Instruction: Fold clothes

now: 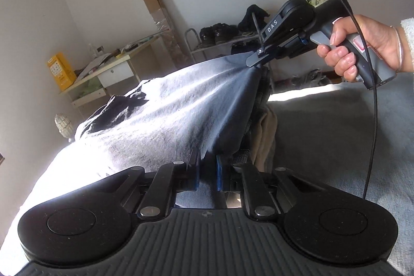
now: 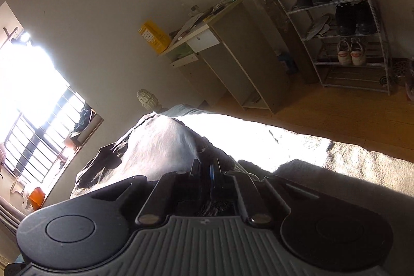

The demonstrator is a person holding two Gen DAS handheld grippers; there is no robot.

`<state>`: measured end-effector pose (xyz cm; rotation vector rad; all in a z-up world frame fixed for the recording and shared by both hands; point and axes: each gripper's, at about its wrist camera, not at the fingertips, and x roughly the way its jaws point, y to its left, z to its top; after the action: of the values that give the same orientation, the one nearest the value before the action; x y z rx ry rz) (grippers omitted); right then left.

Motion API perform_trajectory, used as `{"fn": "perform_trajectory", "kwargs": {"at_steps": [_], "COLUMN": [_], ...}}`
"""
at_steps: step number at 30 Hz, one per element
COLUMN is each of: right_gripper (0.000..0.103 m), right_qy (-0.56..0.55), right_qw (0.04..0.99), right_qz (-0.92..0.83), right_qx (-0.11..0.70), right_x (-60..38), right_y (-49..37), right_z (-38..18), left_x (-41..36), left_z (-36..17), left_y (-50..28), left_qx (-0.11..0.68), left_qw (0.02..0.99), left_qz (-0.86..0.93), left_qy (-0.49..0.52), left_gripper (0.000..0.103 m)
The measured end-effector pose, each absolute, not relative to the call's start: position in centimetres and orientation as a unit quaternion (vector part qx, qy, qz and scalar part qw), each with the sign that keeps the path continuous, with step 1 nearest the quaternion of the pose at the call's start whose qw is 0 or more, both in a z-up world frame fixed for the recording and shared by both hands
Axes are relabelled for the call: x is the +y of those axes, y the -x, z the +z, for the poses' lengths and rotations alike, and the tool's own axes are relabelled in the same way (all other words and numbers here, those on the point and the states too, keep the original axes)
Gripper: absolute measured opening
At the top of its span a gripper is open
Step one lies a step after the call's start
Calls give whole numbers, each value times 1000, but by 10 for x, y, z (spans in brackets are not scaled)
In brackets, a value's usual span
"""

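A blue-grey garment is stretched taut above the bed between both grippers. My left gripper is shut on its near edge, cloth pinched between the blue pads. My right gripper, held by a hand, is shut on the far corner of the cloth. In the right wrist view the same garment spreads sunlit ahead of my right gripper, whose fingers are pressed together on the fabric. A beige and dark pile of clothes lies under the raised cloth.
The grey bed cover fills the right side. A white desk with a yellow box stands by the wall, beside a shoe rack. A barred window glares at the left. Wooden floor lies past the bed.
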<state>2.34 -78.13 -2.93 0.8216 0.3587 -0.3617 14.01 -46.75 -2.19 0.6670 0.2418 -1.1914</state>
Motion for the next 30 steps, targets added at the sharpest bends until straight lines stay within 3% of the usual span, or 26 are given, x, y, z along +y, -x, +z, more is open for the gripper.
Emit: {"fn": "perform_trajectory", "kwargs": {"at_steps": [5, 8, 16, 22, 26, 30], "right_gripper": [23, 24, 24, 25, 35, 42], "right_qy": [-412, -403, -377, -342, -308, -257], "right_qw": [881, 882, 882, 892, 896, 899], "right_qz": [-169, -194, -257, -247, -239, -255], "right_qx": [159, 146, 114, 163, 214, 246], "right_x": [-781, -761, -705, -611, -544, -474], "right_y": [-18, -2, 42, 50, 49, 57], "right_z": [-32, -29, -23, -13, 9, 31], "left_x": [-458, -435, -367, -296, -244, -200], "left_z": [-21, -15, 2, 12, 17, 16], "left_y": [-150, -156, -173, -170, -153, -130], "left_qx": [149, 176, 257, 294, 296, 291], "left_qw": [770, 774, 776, 783, 796, 808], "left_qz": [-559, -558, -546, -526, -508, -500], "left_qy": [-268, -244, -181, -155, -146, -109], "left_gripper": [18, 34, 53, 75, 96, 103]}}
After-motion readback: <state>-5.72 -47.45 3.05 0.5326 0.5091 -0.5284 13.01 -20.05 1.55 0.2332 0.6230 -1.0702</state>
